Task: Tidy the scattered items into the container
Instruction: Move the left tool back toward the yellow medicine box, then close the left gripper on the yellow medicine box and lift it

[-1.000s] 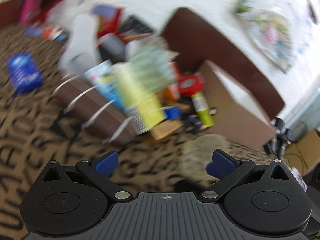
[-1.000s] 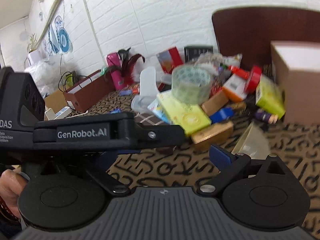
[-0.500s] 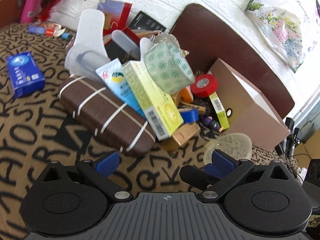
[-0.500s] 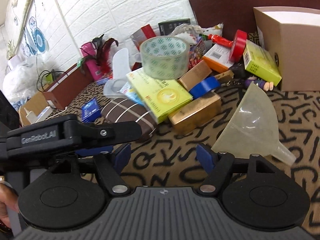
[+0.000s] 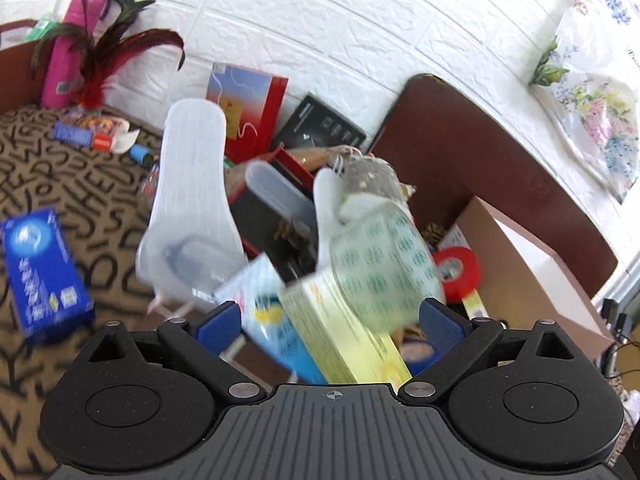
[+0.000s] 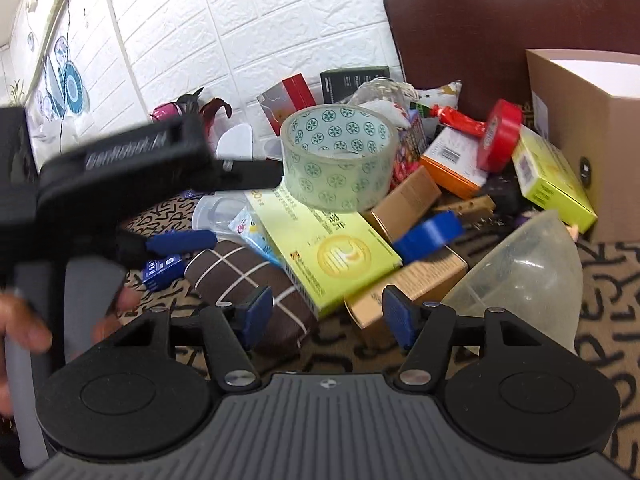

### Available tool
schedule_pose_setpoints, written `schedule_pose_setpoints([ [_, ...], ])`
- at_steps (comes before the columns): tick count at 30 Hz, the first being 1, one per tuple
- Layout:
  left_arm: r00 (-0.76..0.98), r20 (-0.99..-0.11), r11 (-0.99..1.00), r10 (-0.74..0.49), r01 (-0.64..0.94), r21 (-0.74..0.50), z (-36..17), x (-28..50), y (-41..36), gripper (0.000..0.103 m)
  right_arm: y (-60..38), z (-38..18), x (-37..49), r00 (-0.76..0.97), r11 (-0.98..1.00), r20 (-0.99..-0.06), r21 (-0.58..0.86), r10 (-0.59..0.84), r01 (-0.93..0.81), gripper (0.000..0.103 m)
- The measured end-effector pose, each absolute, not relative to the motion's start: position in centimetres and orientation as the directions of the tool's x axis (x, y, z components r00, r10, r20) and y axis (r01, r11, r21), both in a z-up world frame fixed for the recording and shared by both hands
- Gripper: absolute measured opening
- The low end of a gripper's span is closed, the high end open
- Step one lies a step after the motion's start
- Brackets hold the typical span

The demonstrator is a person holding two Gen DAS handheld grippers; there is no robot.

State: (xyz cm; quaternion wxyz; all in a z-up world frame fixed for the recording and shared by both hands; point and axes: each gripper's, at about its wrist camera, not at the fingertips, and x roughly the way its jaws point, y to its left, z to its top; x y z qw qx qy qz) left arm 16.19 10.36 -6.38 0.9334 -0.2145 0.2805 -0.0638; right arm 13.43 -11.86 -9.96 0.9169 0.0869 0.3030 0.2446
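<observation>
A pile of items lies on the letter-print cloth: a clear tape roll with green marks on a yellow-green box, a brown striped pouch, a gold box, a blue tape roll, a red tape roll and a clear funnel. A cardboard box stands at the right. My left gripper is open, low over the yellow-green box and tape roll; it shows at the left in the right wrist view. My right gripper is open and empty, in front of the pile.
A blue carton lies alone at the left. A clear plastic tray, a red box and a black box lean near the white brick wall. A brown chair back stands behind the cardboard box. A pink bottle stands far left.
My left gripper has moved forward into the pile, so the tape roll and yellow-green box now sit between its fingers. My right gripper has moved closer to the pile and narrowed a little.
</observation>
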Motion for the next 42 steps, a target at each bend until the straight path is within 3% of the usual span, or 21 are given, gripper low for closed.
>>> schedule_pose_setpoints([
  [11, 0.814, -0.517, 0.931, -0.266, 0.077, -0.357, -7.2, 20.3, 9.3, 0.098, -9.7, -10.2, 16.6, 0.711, 0.883, -0.526, 0.218, 0.466, -0.417, 0.066],
  [13, 0.812, -0.53, 0.94, -0.245, 0.066, -0.334, -7.1, 20.1, 9.2, 0.087, -9.3, -10.8, 17.3, 0.696, 0.878, -0.538, 0.237, 0.475, -0.416, 0.065],
  [19, 0.794, -0.554, 0.937, -0.25, 0.053, -0.346, -6.9, 17.5, 9.8, 0.077, -10.2, -10.8, 16.4, 0.671, 0.862, -0.54, 0.315, 0.508, -0.398, 0.058],
  [26, 0.786, -0.545, 0.926, -0.29, 0.087, -0.368, -5.9, 10.5, 8.8, 0.077, -11.8, -8.7, 11.2, 0.674, 0.848, -0.522, 0.237, 0.522, -0.473, 0.057],
  [32, 0.7, -0.615, 0.904, -0.363, 0.105, -0.414, -8.3, 5.0, 7.4, 0.083, -14.2, -9.0, 5.3, 0.618, 0.822, -0.567, 0.218, 0.545, -0.526, 0.057],
  [35, 0.622, -0.647, 0.866, -0.441, 0.105, -0.49, -10.3, 3.8, 6.8, 0.088, -15.3, -9.7, 2.8, 0.6, 0.824, -0.595, 0.213, 0.535, -0.524, 0.06],
  [42, 0.628, -0.651, 0.871, -0.427, 0.093, -0.482, -10.5, 3.4, 6.7, 0.091, -16.6, -10.8, 1.0, 0.608, 0.851, -0.626, 0.187, 0.488, -0.49, 0.063],
])
